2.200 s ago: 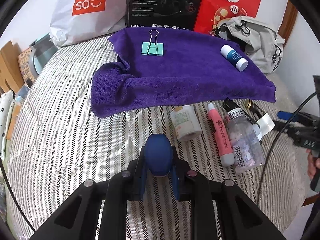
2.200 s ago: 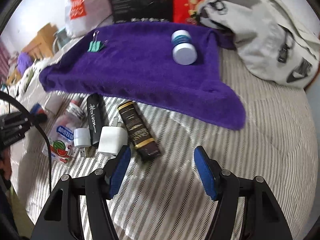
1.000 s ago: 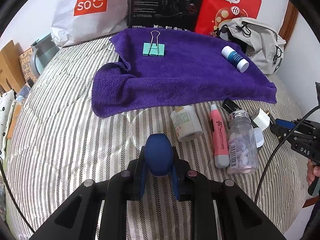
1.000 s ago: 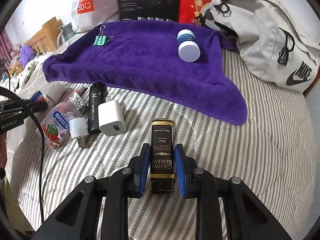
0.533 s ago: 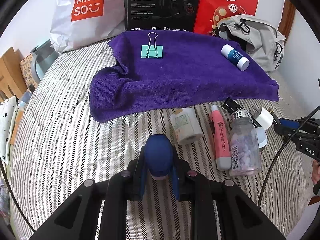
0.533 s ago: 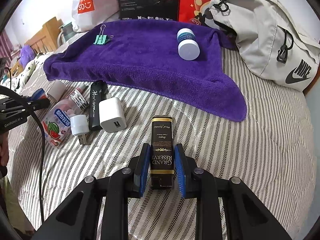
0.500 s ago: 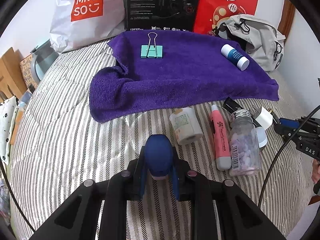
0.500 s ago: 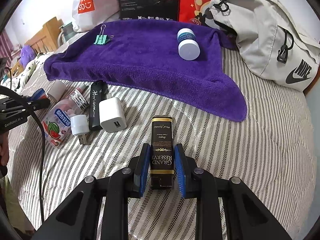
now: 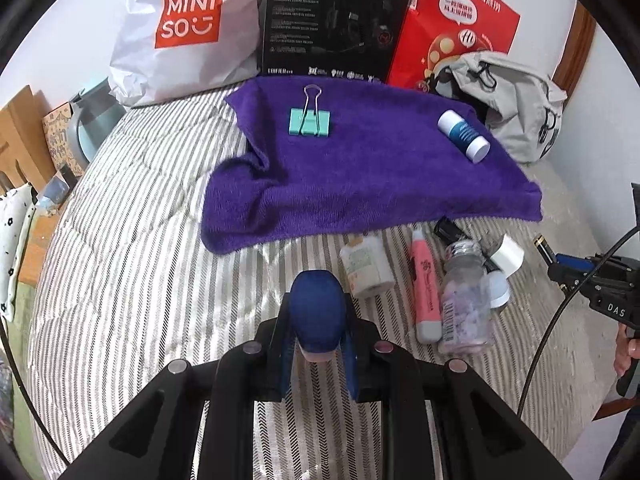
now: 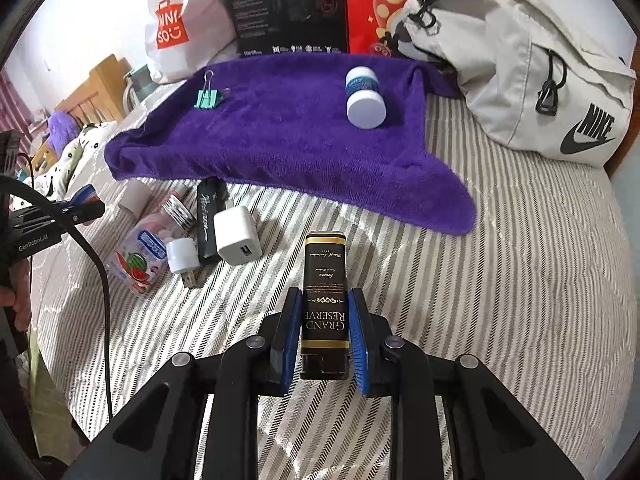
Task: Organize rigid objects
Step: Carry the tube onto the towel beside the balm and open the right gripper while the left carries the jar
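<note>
My right gripper (image 10: pixel 325 316) is shut on a black and gold box marked Grand Reserve (image 10: pixel 325 280), held above the striped bed short of the purple towel (image 10: pixel 288 148). My left gripper (image 9: pixel 318 328) is shut on a rounded blue object (image 9: pixel 318 312) with a pink base. On the towel lie a teal binder clip (image 9: pixel 310 121) and a blue and white bottle (image 9: pixel 464 135). Loose on the bed by the towel's near edge are a white roll (image 9: pixel 366 268), a pink tube (image 9: pixel 426 288), a clear pill bottle (image 9: pixel 464 304), a white charger (image 10: pixel 237 236) and a black stick (image 10: pixel 208 220).
A grey Nike backpack (image 10: pixel 528 64) sits at the towel's right end. A white Miniso bag (image 9: pixel 184 28), a black box (image 9: pixel 332 20) and a red bag (image 9: pixel 452 28) stand behind the towel. A hand (image 9: pixel 626 350) holds the other gripper at the right edge.
My right gripper closed on the black and gold box, lifted it off the bed and carried it toward the towel. The left gripper has kept hold of the blue object and barely moved.
</note>
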Tool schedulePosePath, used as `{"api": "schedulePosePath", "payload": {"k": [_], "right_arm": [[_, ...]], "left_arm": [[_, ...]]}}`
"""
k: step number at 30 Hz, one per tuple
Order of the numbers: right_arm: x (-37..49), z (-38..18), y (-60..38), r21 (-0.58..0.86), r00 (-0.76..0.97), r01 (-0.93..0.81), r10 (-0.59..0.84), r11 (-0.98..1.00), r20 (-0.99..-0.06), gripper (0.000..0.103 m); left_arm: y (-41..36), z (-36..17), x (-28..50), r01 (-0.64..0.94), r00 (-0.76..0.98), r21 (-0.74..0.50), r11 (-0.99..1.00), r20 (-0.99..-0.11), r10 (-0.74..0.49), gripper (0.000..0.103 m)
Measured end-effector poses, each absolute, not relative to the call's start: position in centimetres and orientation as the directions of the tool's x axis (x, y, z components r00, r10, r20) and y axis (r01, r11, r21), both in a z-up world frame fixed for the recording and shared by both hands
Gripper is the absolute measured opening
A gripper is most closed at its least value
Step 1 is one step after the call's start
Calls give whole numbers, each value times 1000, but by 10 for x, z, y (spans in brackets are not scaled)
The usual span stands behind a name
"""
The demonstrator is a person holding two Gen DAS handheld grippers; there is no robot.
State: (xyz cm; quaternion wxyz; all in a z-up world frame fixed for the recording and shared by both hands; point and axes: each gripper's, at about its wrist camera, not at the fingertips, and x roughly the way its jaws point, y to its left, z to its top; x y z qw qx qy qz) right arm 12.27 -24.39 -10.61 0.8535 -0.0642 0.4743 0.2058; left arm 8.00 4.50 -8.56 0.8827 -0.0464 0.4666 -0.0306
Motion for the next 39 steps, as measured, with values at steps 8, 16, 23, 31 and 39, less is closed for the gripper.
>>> {"api": "schedulePosePath", "payload": {"k": [8, 16, 23, 31, 39], "right_arm": [[125, -81, -245, 104, 488, -427, 326, 898, -810, 23], [150, -60, -239, 115, 507, -439, 351, 891, -787, 23], [189, -53, -229, 100, 514, -445, 346, 890, -785, 23], [233, -71, -208, 68, 476, -476, 321, 877, -819, 23], [252, -90, -195, 56, 431, -507, 309, 860, -848, 23]], "left_arm": [[48, -65, 89, 18, 583, -124, 992, -805, -111, 19], [53, -45, 113, 24, 602, -128, 992, -790, -116, 19], [56, -40, 147, 35, 605, -131, 991, -787, -126, 19], [58, -52, 183, 34, 586, -132, 991, -801, -127, 19], [55, -68, 211, 36, 562, -146, 989, -815, -141, 19]]}}
